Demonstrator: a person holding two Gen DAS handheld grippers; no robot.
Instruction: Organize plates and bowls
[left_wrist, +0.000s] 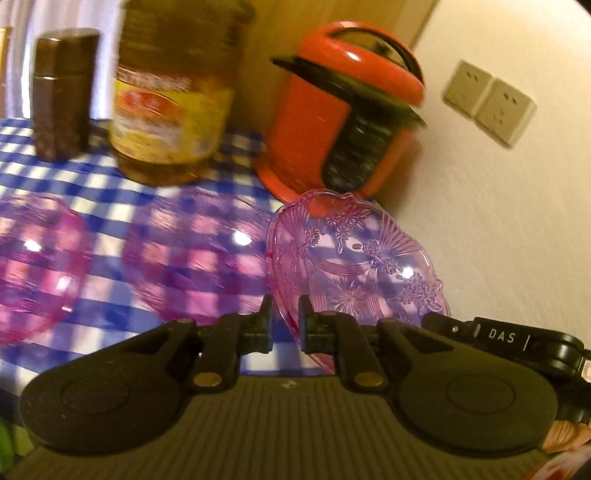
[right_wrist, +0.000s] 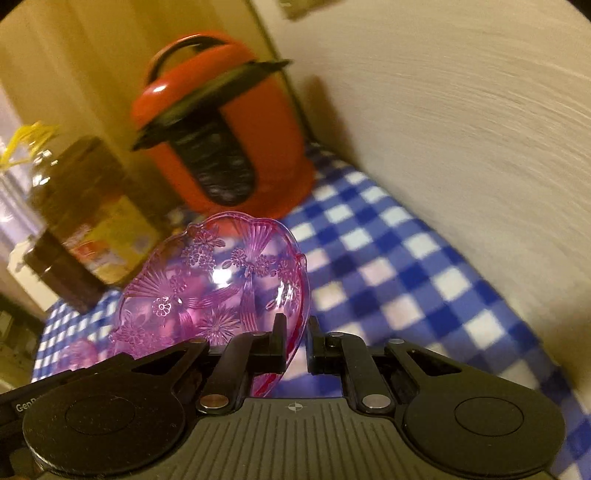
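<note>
In the left wrist view, the left gripper (left_wrist: 284, 321) is clamping the near rim of a purple patterned plate (left_wrist: 354, 258); its jaws are standing close together with the thin rim pinched between them, and the plate is tilting up and away to the right of the jaws, its flower and fan embossing sharp while the rest is blurring. Beyond the jaws and to their left, two more translucent purple dishes are lying on the bench (left_wrist: 92, 184) with its blue and white checked cloth: a purple bowl (left_wrist: 199, 254) just ahead and a pink bowl (left_wrist: 33, 258) at the far left edge. Farther ahead an oil bottle (left_wrist: 173, 96) with a yellow label is standing, a dark jar (left_wrist: 62, 96) beside it on the left, and a red cooker (left_wrist: 343, 110) up and to the right, near a wall with two sockets (left_wrist: 487, 99). At the right, just beside the plate's edge, part of the other gripper's black body is showing.

In the right wrist view, the right gripper (right_wrist: 295, 332) is gripping the same plate (right_wrist: 210, 280) by its opposite rim; the jaws are closed on that edge, the plate leaning out to their left. The cooker (right_wrist: 221, 129) is sitting straight ahead beyond the jaws; the bottle (right_wrist: 85, 229) is standing at the left; the checked bench (right_wrist: 406, 273) is stretching away on the right.
</note>
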